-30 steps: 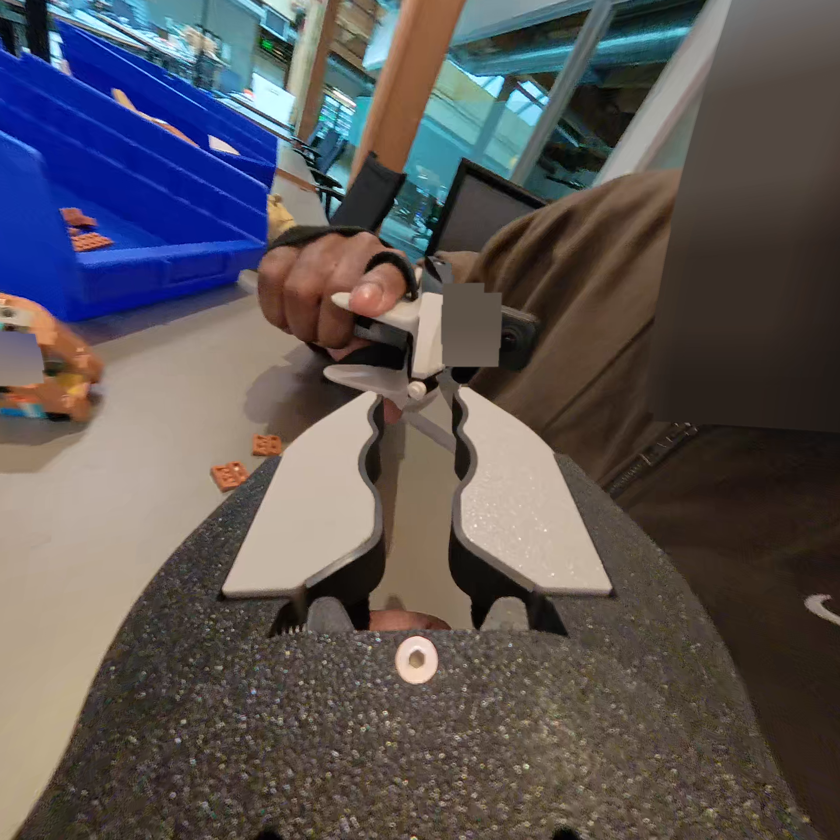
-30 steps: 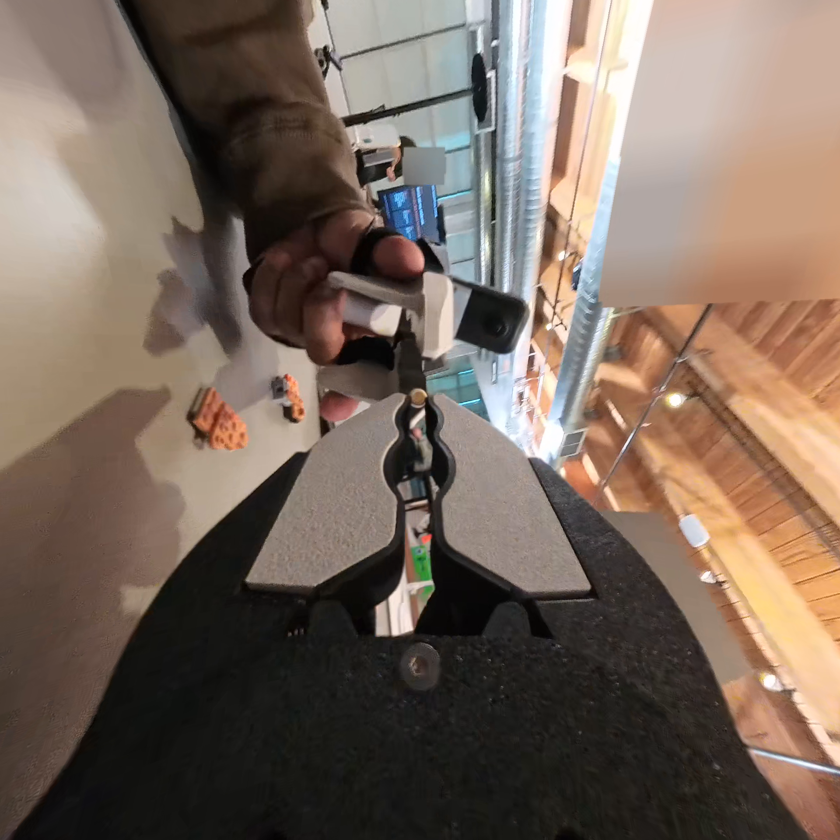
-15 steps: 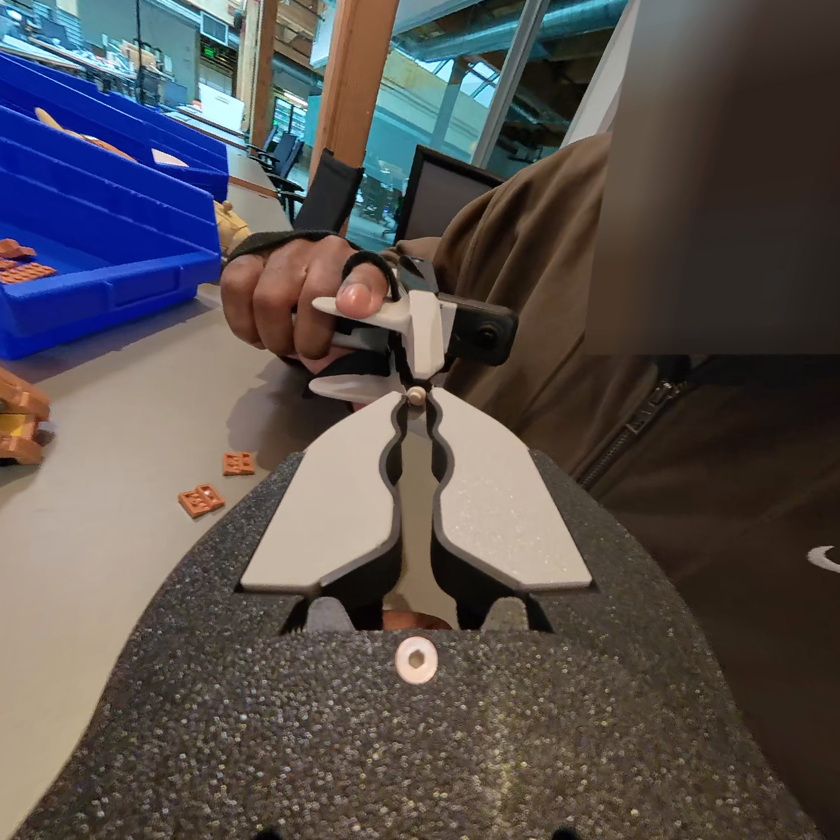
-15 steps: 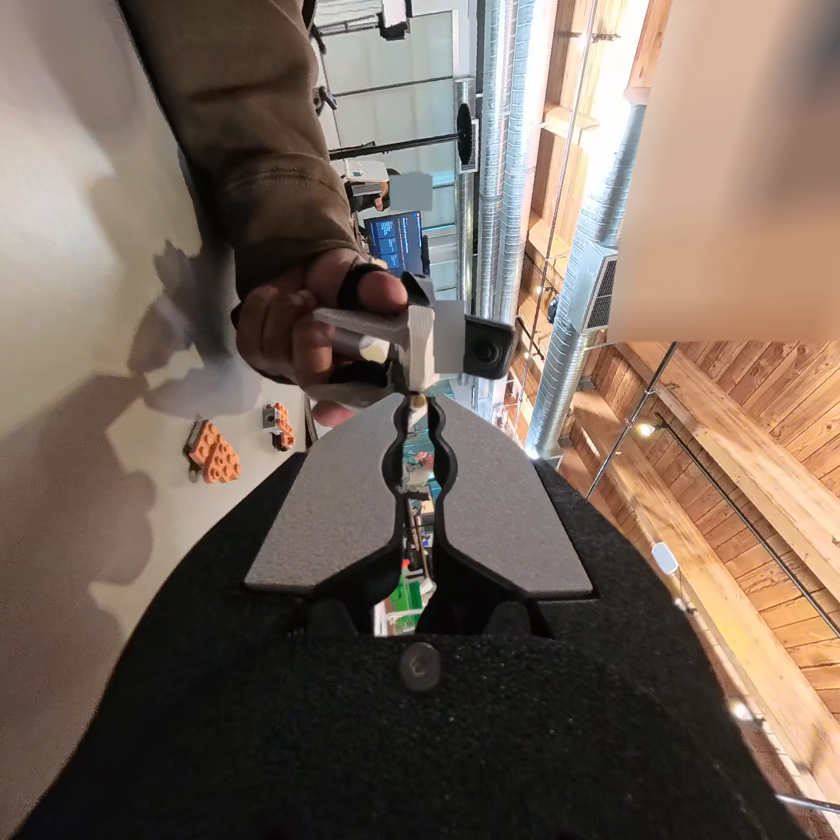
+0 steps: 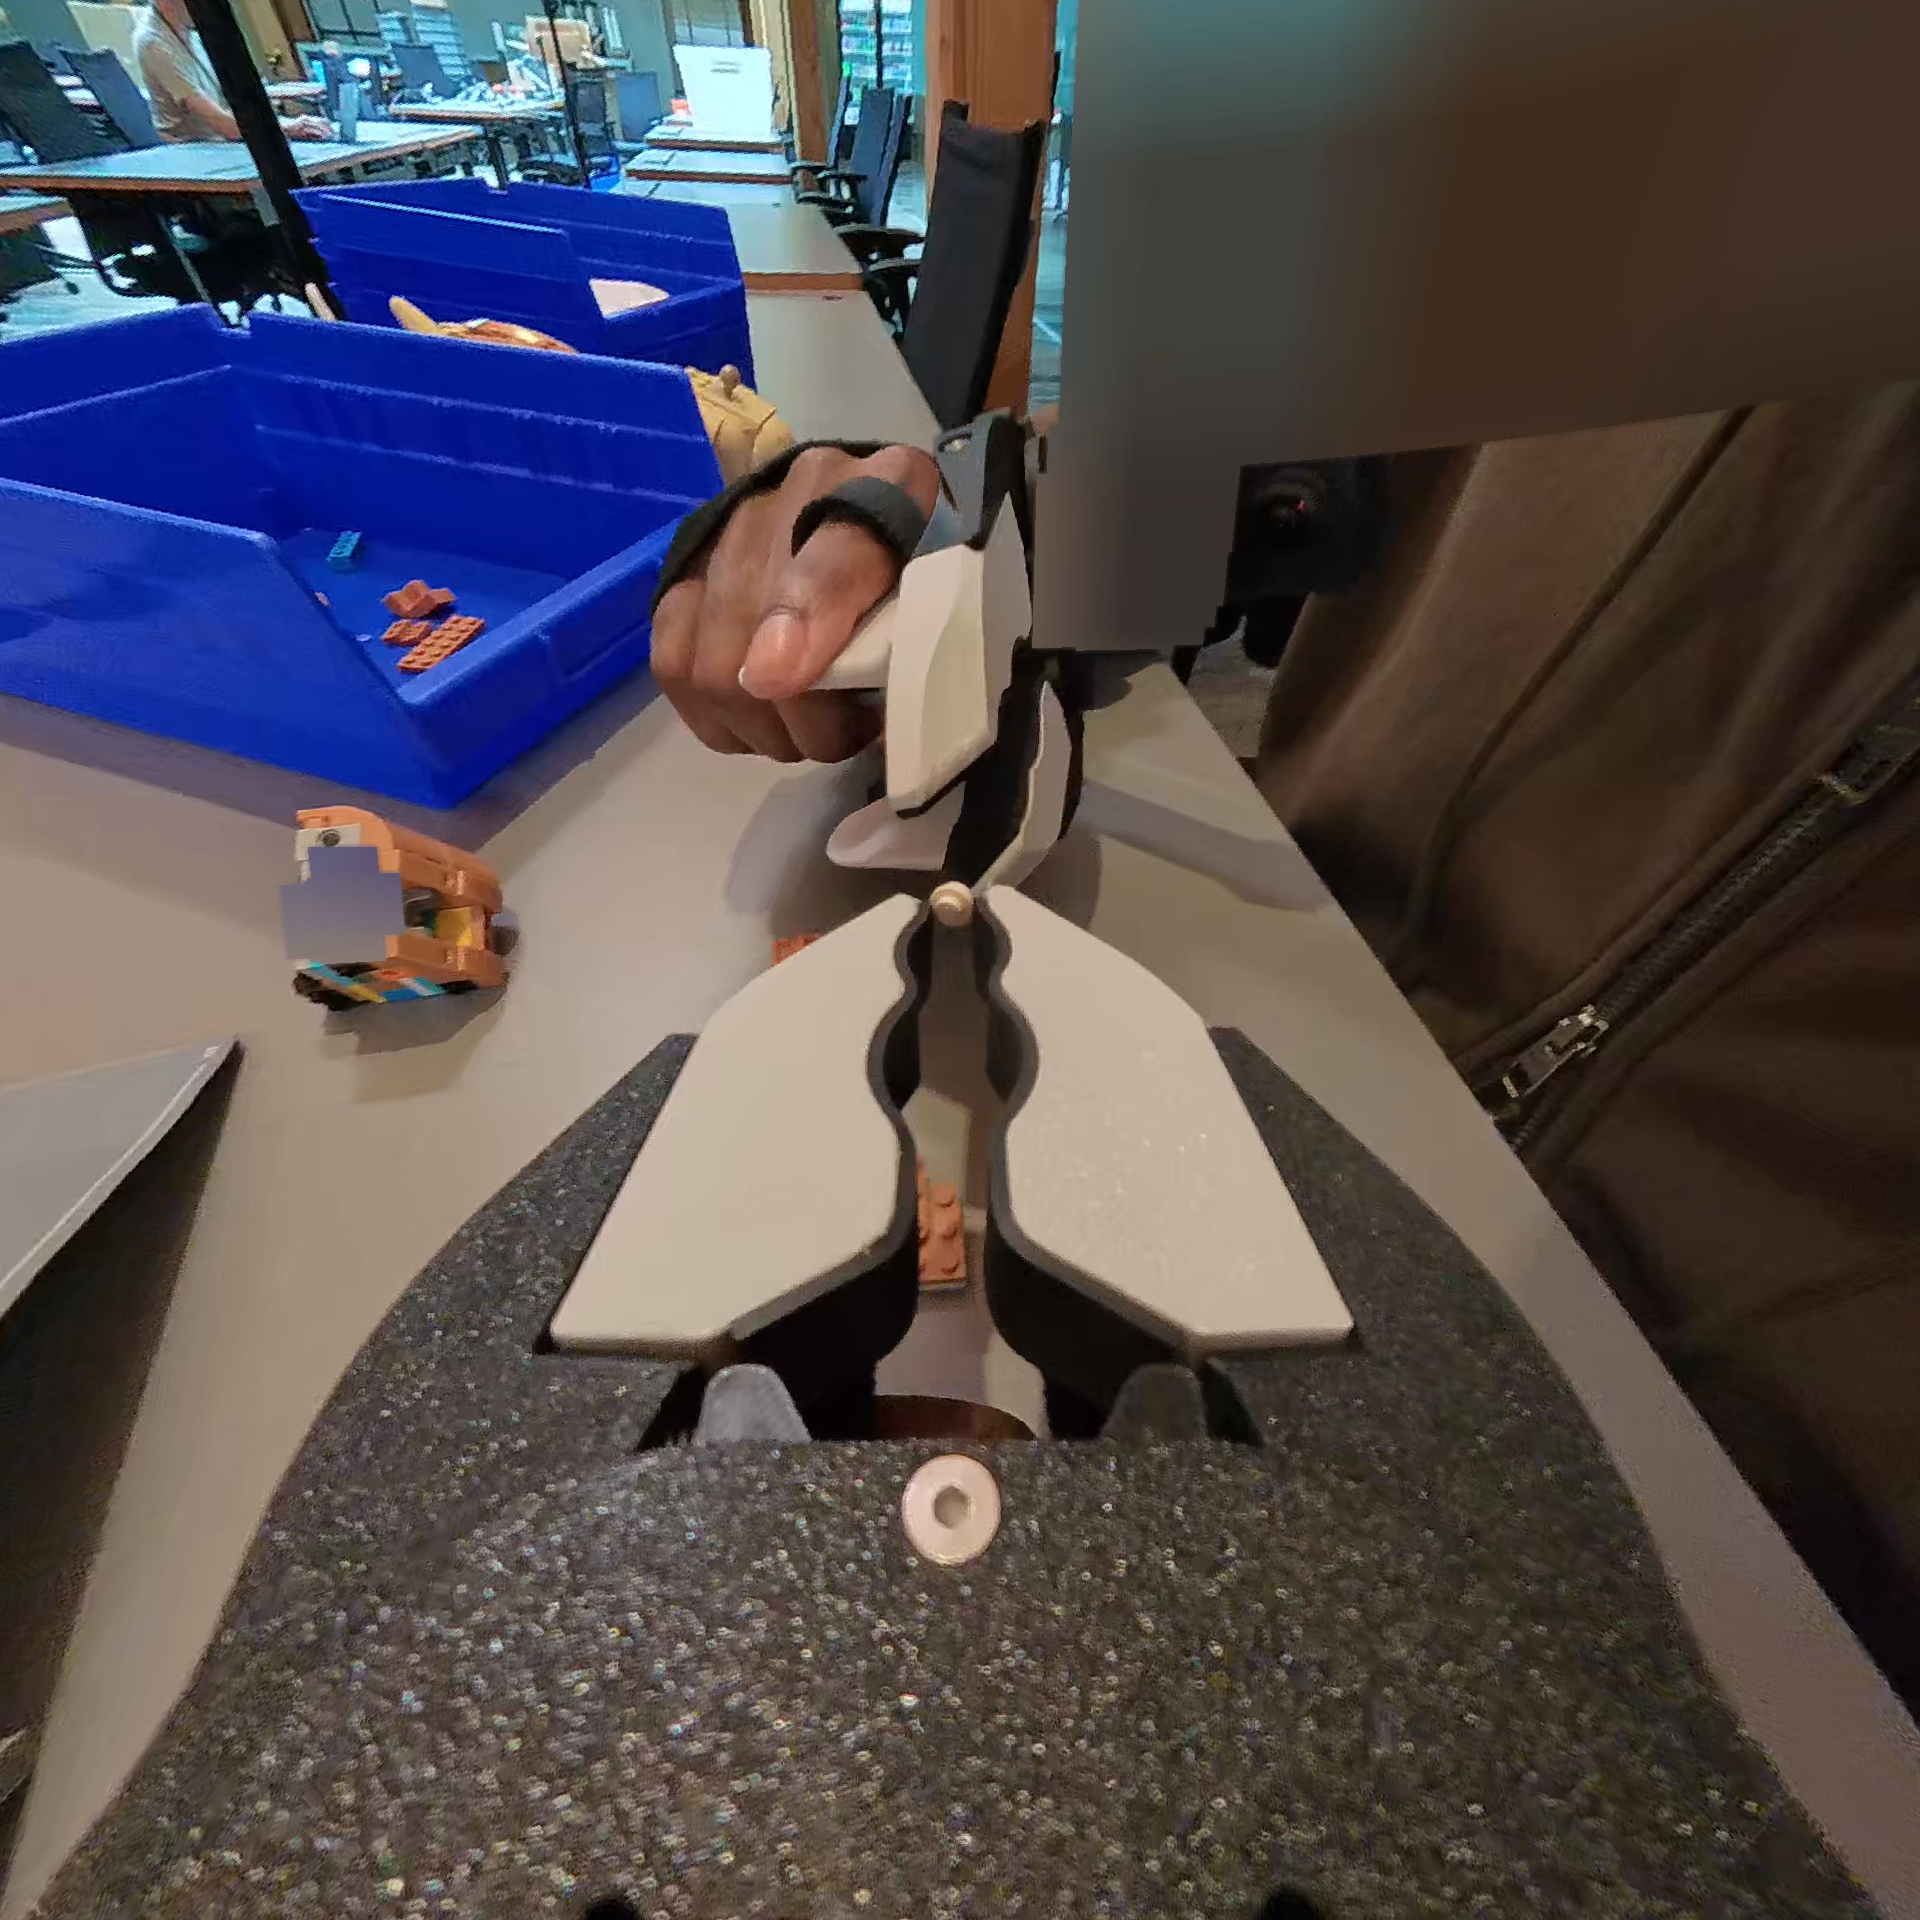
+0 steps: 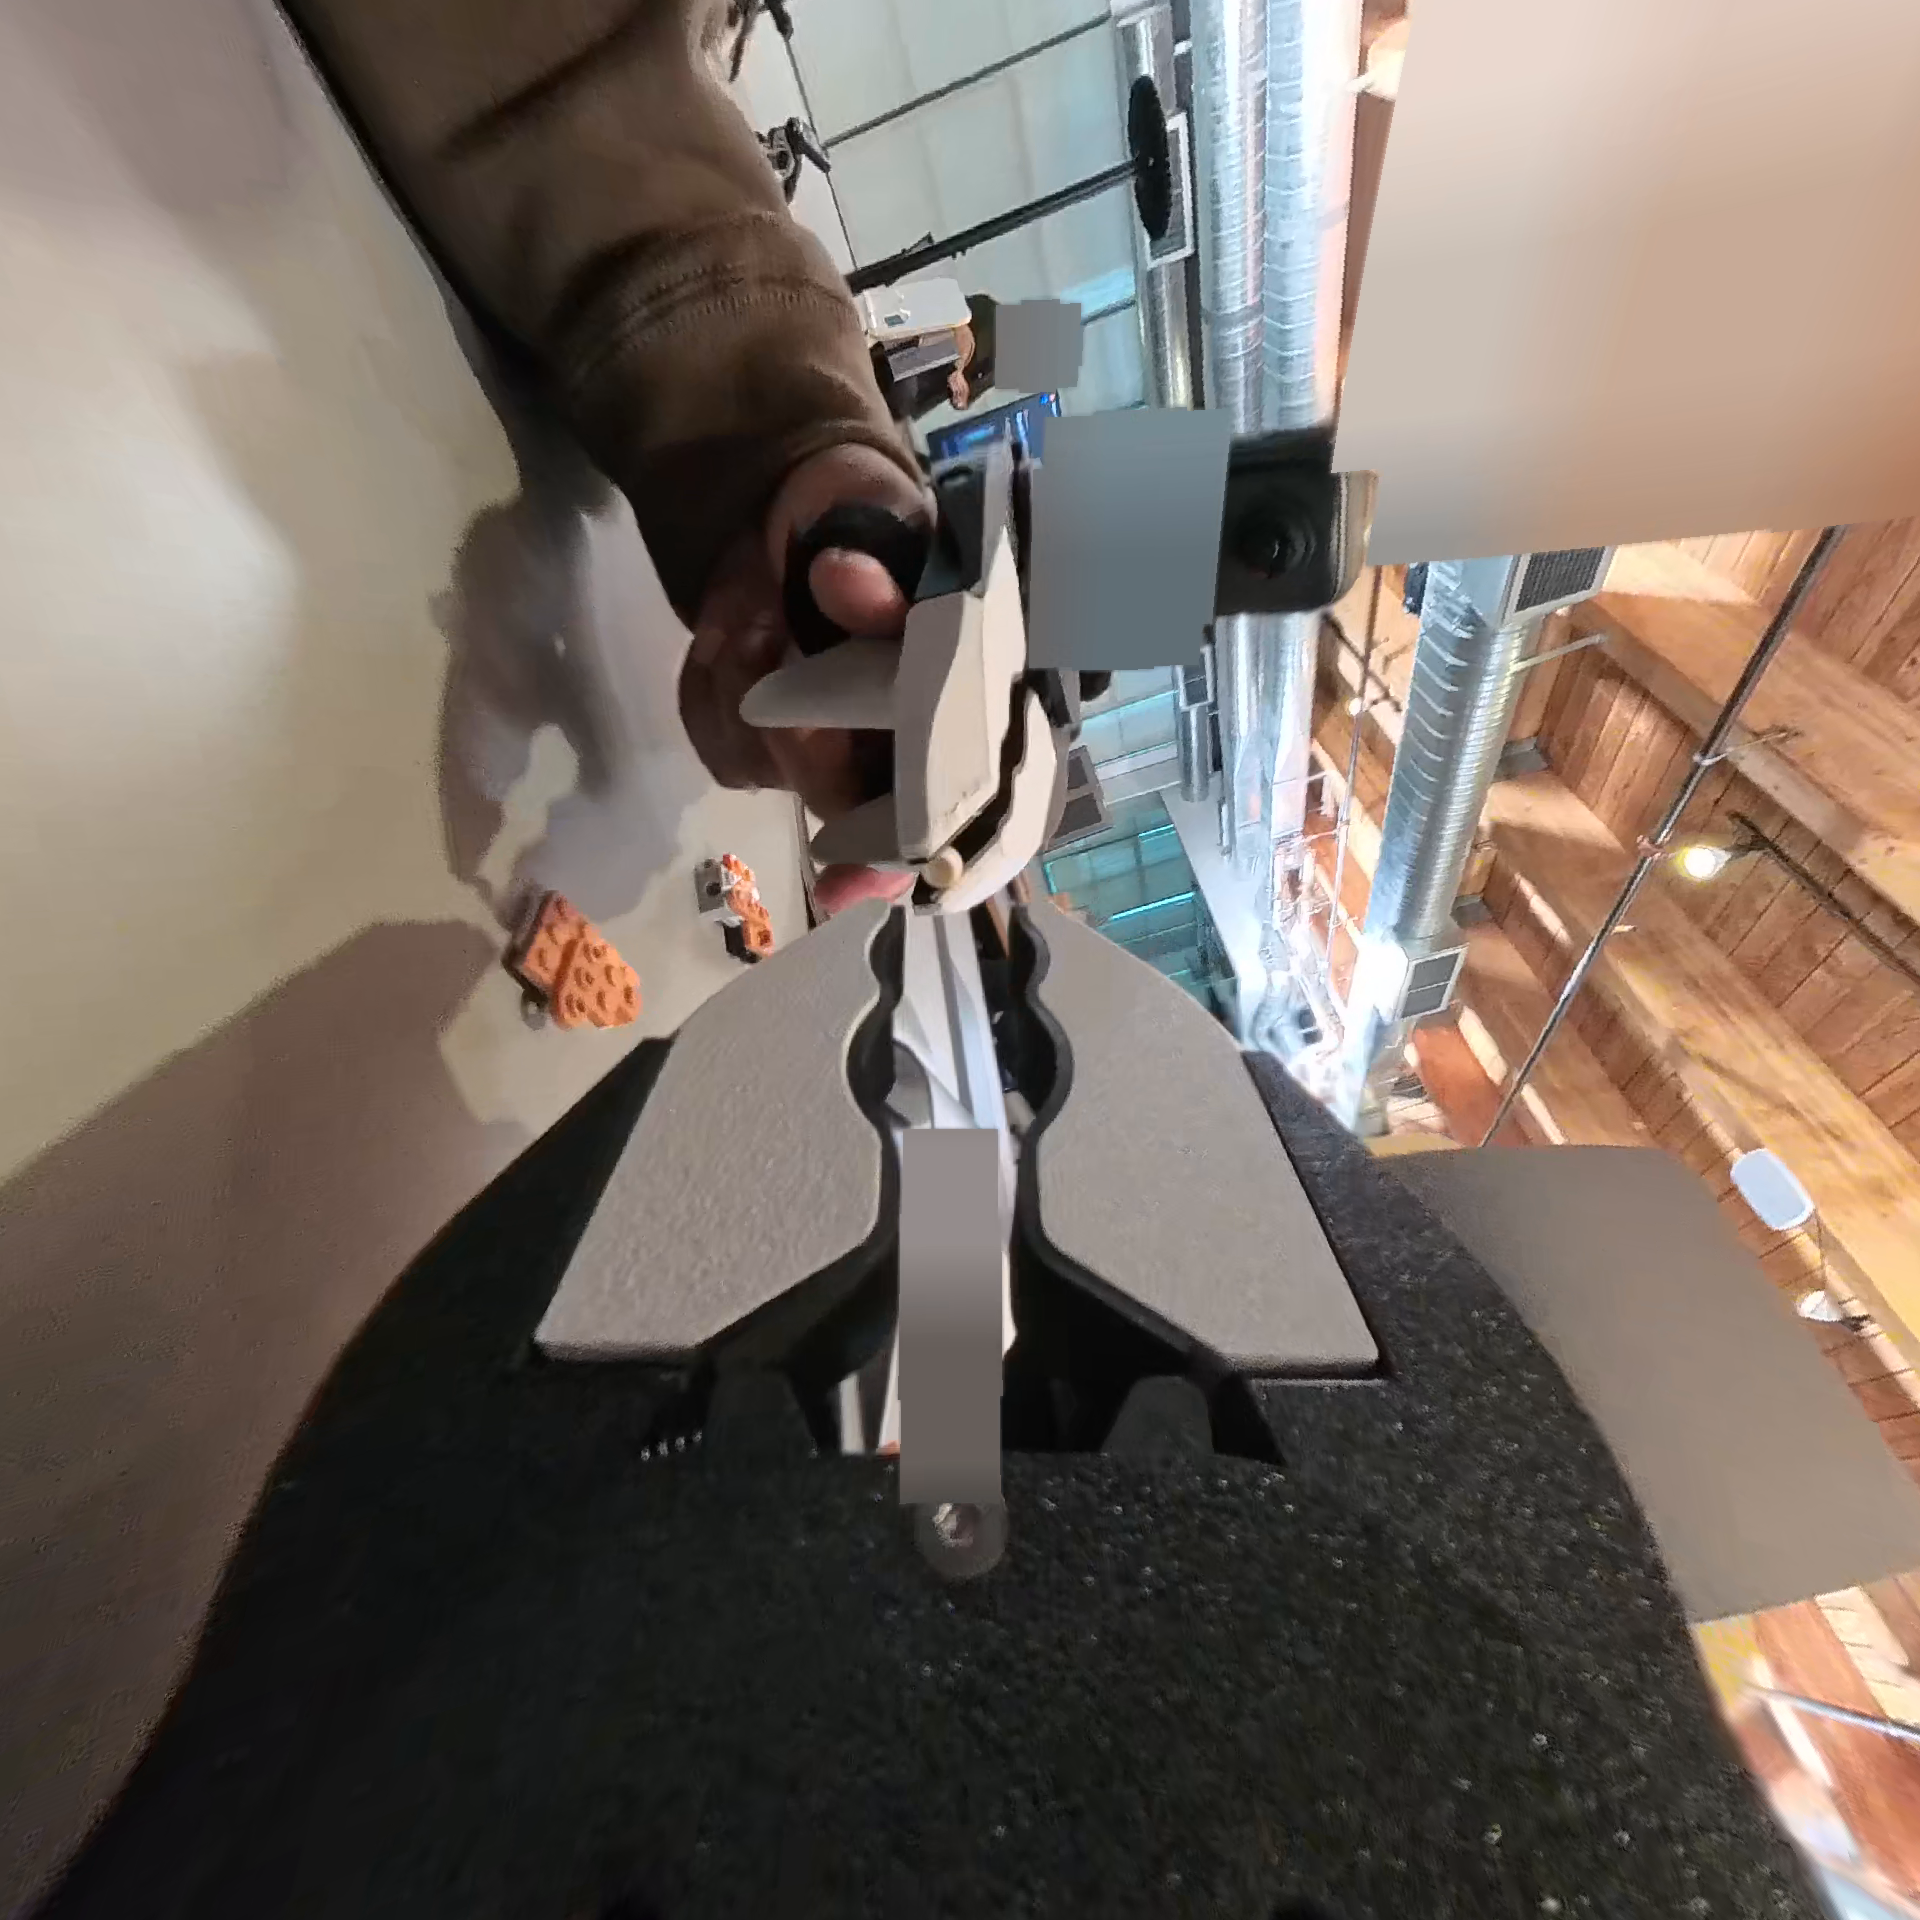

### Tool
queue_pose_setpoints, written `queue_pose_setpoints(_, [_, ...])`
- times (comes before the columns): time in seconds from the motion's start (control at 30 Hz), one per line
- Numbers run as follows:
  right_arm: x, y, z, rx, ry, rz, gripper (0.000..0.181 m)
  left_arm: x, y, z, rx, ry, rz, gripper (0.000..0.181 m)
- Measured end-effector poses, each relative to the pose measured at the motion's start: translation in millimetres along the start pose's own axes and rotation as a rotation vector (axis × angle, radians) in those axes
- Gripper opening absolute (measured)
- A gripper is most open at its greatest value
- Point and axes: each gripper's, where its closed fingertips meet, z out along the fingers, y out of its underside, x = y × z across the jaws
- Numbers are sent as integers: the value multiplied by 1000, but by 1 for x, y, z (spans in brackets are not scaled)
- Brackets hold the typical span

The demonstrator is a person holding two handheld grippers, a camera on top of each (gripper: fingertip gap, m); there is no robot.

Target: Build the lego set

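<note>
- Pinching a small tan peg at its very tips, the left gripper is closed down on it, held up above the grey table.
- The right gripper faces it tip to tip; its jaws stand a narrow way apart and grip nothing.
- The peg looks very light, hard and smooth. It is likely to twist or pop out if squeezed off-centre, so the best hold is square across its round sides, leaving one end free for pushing into a stud hole.
- A partly built orange model lies on the table to the left, well apart from both grippers and just in front of a blue bin holding loose orange plates.
- Another orange plate shows on the table through the gap between the left gripper's fingers.
- Dropped, so small a peg could easily roll off the near table edge.
</note>
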Motion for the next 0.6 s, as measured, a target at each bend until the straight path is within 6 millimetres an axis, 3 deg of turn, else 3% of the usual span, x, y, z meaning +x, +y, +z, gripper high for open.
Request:
queue_pose_setpoints(0.1, [0, 7, 0, -19, -49, 184, 15, -6, 5, 0, -65, -67, 82, 7])
queue_pose_setpoints(0.37, [-2, 21, 7, -145, -288, 977, 12, -28, 6, -6, -253, -355, 467, 8])
queue_pose_setpoints(0.6, [11, 20, 16, -149, -298, 1310, 16, -43, -3, -13, -339, -555, 705, 8])
